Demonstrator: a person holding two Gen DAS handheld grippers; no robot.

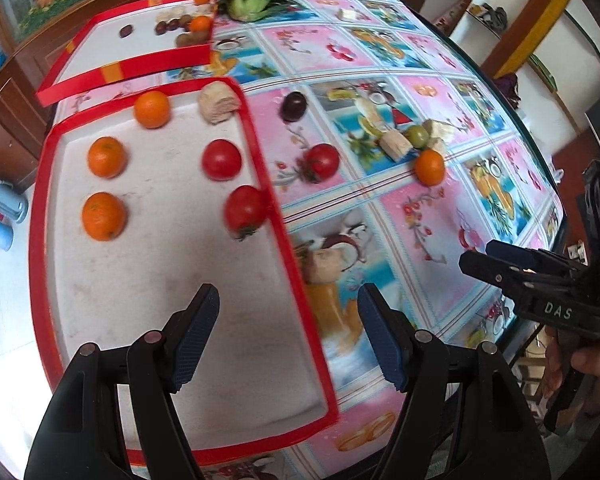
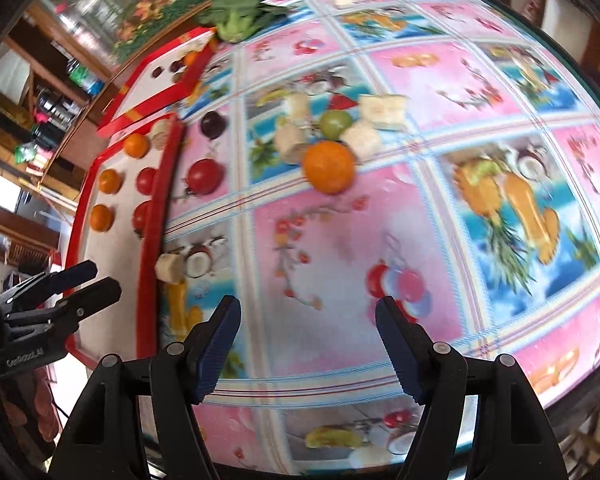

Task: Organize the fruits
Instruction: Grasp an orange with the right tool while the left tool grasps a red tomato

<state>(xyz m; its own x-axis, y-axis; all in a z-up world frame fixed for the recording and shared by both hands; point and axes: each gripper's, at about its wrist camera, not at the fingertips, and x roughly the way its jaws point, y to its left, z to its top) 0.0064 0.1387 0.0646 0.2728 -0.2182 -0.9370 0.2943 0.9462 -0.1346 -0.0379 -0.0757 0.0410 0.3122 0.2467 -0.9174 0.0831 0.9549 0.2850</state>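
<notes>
Left gripper: jaws apart, nothing between them, poised over the near edge of the red-rimmed tray. Ahead of its fingers the left wrist view shows three oranges and two tomatoes lying on the tray, with a pale cut piece at the far rim.

Right gripper: jaws apart, empty, over the patterned tablecloth. Straight ahead of it lies a loose orange, touching a cluster of pale pieces and a green fruit. To its left, off the tray, lie a tomato and a dark plum.

Only the right wrist view shows a pale piece just beside the tray's outer rim. Only the left wrist view shows the contents of the farther tray clearly: small dark fruits and oranges.
</notes>
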